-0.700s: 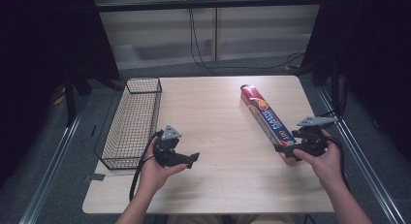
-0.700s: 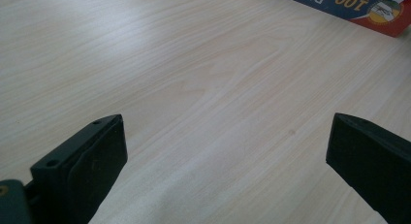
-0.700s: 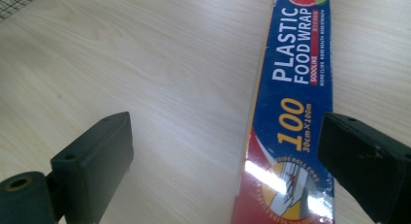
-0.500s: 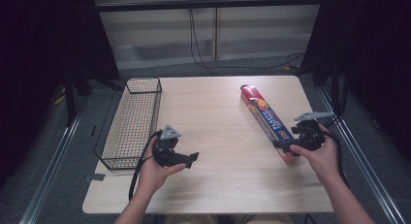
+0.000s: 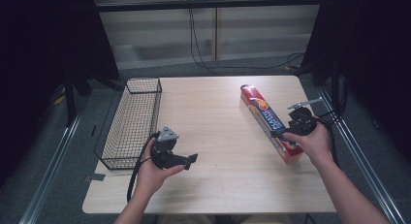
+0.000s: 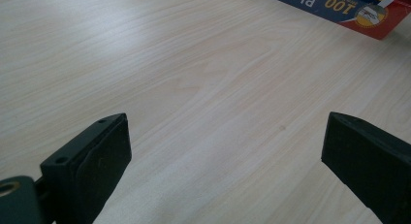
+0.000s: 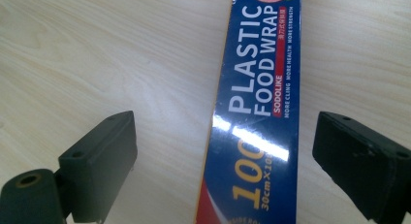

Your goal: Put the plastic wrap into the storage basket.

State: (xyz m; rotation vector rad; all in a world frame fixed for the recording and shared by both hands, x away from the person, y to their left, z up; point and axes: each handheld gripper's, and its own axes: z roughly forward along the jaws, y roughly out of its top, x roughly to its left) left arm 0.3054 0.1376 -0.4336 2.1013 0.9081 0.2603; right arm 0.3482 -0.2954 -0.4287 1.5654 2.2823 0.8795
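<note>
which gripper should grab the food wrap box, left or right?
Right. The right gripper is open over the food wrap box, which lies between its jaws. The left gripper, also open, sits over bare table, away from the box.

From above the person's side we look forward and down on the whole surface (image 5: 218, 136); the left gripper (image 6: 225, 151) view skims low and close across bare wood toward the food wrap box (image 6: 349, 6); the right gripper (image 7: 223, 151) view looks steeply down, very near, on that same box (image 7: 261, 107), which all three views share.
</note>
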